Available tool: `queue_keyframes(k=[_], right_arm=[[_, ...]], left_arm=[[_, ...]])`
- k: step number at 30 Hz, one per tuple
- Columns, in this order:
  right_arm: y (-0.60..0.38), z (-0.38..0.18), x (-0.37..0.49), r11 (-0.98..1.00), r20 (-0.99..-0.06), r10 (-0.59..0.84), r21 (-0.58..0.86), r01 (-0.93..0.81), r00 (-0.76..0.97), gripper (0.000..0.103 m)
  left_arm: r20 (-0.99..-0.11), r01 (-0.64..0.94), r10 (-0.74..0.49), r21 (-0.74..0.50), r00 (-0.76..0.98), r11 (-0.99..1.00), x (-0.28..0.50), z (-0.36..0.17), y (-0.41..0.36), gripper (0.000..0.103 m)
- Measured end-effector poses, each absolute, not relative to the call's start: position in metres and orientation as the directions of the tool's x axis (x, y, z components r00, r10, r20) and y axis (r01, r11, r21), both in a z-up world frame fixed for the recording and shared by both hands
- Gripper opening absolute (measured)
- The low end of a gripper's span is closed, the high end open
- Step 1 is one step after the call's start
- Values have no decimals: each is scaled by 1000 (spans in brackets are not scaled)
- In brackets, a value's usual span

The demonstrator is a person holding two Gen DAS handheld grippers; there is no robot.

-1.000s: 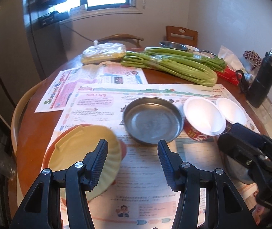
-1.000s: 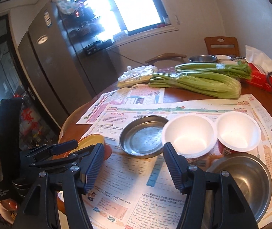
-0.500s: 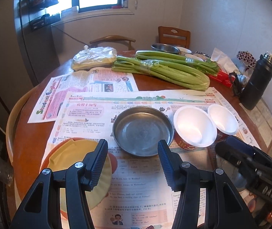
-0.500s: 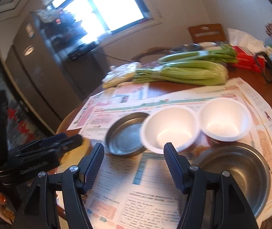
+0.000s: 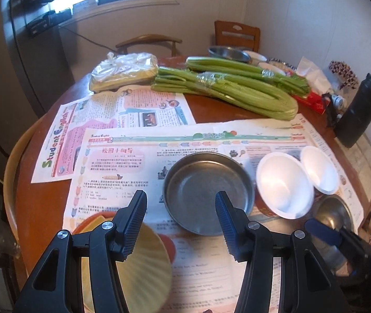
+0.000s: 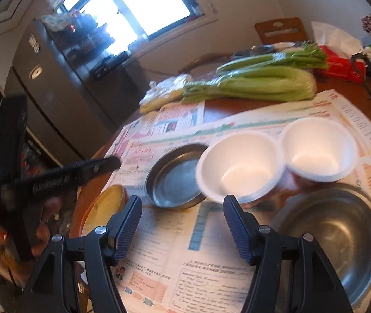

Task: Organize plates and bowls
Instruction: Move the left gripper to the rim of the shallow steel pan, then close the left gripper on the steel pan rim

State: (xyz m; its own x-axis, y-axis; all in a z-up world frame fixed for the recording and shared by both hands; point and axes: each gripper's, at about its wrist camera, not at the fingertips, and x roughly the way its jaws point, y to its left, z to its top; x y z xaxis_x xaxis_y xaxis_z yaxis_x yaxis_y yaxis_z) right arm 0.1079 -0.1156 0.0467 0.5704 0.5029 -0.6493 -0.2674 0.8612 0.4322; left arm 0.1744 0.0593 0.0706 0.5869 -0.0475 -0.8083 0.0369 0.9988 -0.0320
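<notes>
A shallow steel plate (image 5: 207,191) (image 6: 175,180) lies on newspaper mid-table. Right of it stand two white foam bowls (image 5: 284,185) (image 5: 319,168), seen in the right wrist view as a larger bowl (image 6: 240,167) and a smaller bowl (image 6: 318,148). A deep steel bowl (image 6: 334,234) (image 5: 334,215) sits at the near right. A yellow scalloped plate (image 5: 143,268) (image 6: 107,203) rests on an orange plate at the near left. My left gripper (image 5: 180,208) hangs open above the near rim of the steel plate. My right gripper (image 6: 183,214) is open over bare newspaper before the larger foam bowl.
Celery bunches (image 5: 227,88), a bagged food packet (image 5: 123,71), a red tissue box (image 6: 341,65) and a dark flask (image 5: 360,112) crowd the far half of the round wooden table (image 5: 42,195). More bowls sit at the far edge (image 5: 228,52). Chairs stand behind.
My left gripper has slid left and back, so the yellow plate sits lower between its fingers. The right gripper dipped and rolled, bringing the foam bowls closer. Both kept the same opening.
</notes>
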Motion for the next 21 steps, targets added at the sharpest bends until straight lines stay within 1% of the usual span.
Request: queue_keyframes(k=[3,8,13,21], right_arm=[[-103,38,110,863,-666,502,432,-264,552,65],[-78,23,115,867,-705,498,417,-272,505,65],[-67,9,133,883,-740,468,408,-231,484,65],[-69,-5,159,896,-763,432,423,-134,482,65]], left_arm=[[-835,67,-90,-64,543,996,190,61,64,57],[-851,53,-108,-93,515,994,211,45,74,57],[-866,50,-154,-148,475,988,228,25,82,57],[-887,38,-153,-151,436,988,243,1,86,56]])
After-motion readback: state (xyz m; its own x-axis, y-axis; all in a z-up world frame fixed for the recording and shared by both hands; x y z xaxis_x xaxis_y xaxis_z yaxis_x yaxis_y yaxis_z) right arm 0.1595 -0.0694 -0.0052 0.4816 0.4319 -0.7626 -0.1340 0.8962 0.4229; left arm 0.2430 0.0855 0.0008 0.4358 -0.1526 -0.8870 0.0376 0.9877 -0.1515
